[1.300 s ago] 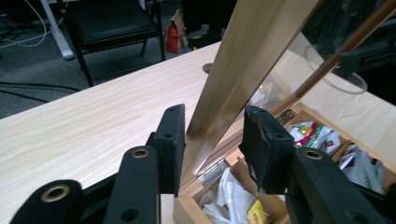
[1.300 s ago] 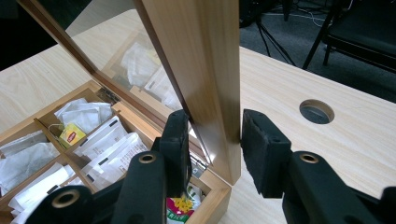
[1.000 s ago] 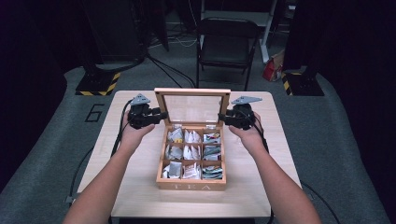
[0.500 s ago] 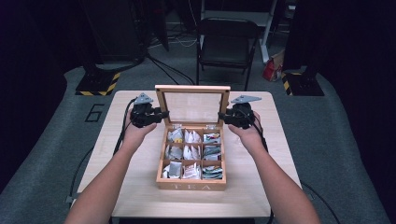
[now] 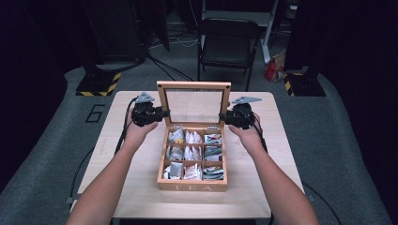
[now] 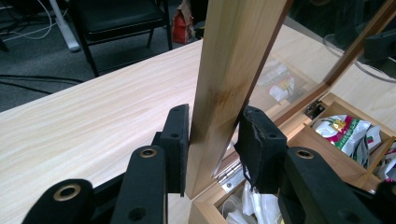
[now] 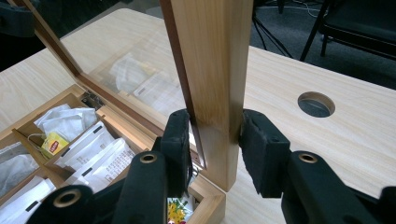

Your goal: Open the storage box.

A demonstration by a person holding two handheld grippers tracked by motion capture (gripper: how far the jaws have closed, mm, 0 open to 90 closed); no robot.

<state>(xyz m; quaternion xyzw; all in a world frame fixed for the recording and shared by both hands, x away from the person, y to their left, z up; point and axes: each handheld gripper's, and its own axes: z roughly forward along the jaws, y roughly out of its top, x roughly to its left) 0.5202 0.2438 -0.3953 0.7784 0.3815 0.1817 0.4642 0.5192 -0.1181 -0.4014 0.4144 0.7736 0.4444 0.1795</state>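
- High view: I see the tea box sitting mid-table, lid raised upright at its far edge. Bare tabletop left & right of the box, a strip in front too; behind the table there's a black chair on grey floor.
- High view: left gripper comes in level at the lid's left frame, right gripper at the right frame. Both forearms run up from the bottom, angled inward, hands behind each gripper, cables trailing back along the wrists.
- High view: "TEA" reads on the box's front wall; a big "6" is marked on the floor left of the table. Packets fill the compartments, 3 rows by 3.
- Left gripper view: jaws have just been closing w/ the lid's side frame between them; both pads are now on the wood, low down near the hinge. So clenched on the lid. Open tabletop runs off to the left.
- Right gripper view: pads clamp the lid's other side frame just above the box corner, grasping it. A round hole in the tabletop lies to the right, well apart from the box. One yellow tag in a compartment looks like Lipton; other print too small to read.
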